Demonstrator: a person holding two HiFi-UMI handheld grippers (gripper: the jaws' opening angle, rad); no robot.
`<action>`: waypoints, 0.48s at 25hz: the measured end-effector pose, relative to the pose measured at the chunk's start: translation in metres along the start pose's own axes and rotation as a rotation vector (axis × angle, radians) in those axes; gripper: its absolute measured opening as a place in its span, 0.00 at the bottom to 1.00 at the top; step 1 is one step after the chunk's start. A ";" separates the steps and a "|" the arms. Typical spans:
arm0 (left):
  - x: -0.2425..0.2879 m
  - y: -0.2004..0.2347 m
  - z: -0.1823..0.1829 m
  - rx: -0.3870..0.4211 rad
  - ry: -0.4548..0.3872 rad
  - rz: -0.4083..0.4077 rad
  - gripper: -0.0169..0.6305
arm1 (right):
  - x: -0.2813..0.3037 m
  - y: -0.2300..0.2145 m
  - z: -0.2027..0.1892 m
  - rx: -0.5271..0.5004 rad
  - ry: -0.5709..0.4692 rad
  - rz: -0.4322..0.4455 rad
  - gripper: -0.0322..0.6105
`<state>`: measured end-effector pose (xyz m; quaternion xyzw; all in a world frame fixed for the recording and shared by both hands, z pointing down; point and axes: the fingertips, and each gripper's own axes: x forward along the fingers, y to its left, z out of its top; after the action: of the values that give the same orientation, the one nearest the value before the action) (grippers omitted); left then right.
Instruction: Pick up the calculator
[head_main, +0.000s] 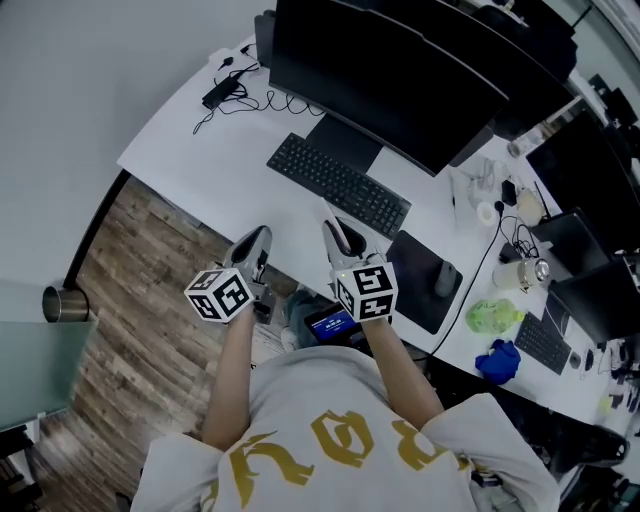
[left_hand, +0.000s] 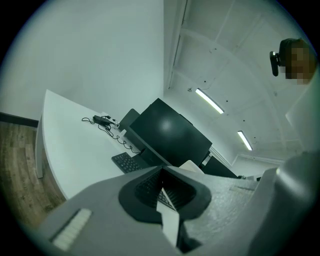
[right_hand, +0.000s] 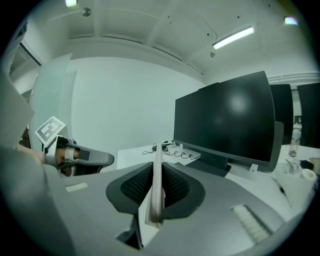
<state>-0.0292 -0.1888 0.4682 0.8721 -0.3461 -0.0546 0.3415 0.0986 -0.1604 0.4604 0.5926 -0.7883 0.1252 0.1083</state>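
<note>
I cannot pick out a calculator with certainty. A small dark keyed device (head_main: 544, 341) lies at the desk's far right, and a dark gadget with a lit blue screen (head_main: 330, 322) sits below the desk edge by the person's body. My left gripper (head_main: 260, 236) and right gripper (head_main: 332, 226) hover side by side over the front edge of the white desk (head_main: 215, 150), both pointing at the black keyboard (head_main: 338, 183). In each gripper view the jaws meet with nothing between them: left gripper (left_hand: 161, 172), right gripper (right_hand: 156, 156). The left gripper's body (right_hand: 75, 158) shows in the right gripper view.
A large black monitor (head_main: 385, 75) stands behind the keyboard. A black mouse mat with a mouse (head_main: 446, 278) lies right of it. A cable and power brick (head_main: 222, 88) rest at the back left. Green (head_main: 488, 315) and blue (head_main: 498, 360) objects and cluttered items fill the right. Wood floor (head_main: 130, 300) lies left.
</note>
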 end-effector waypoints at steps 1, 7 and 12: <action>-0.001 -0.003 0.002 0.009 -0.001 -0.003 0.03 | -0.002 0.000 0.001 0.001 -0.004 -0.004 0.17; -0.009 -0.011 0.007 0.035 -0.007 -0.008 0.03 | -0.012 0.004 0.006 0.009 -0.021 -0.015 0.17; -0.012 -0.015 0.014 0.046 -0.020 -0.013 0.03 | -0.012 0.008 0.011 -0.001 -0.033 -0.012 0.17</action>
<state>-0.0342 -0.1810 0.4464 0.8815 -0.3448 -0.0574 0.3174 0.0939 -0.1509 0.4454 0.5993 -0.7864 0.1143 0.0964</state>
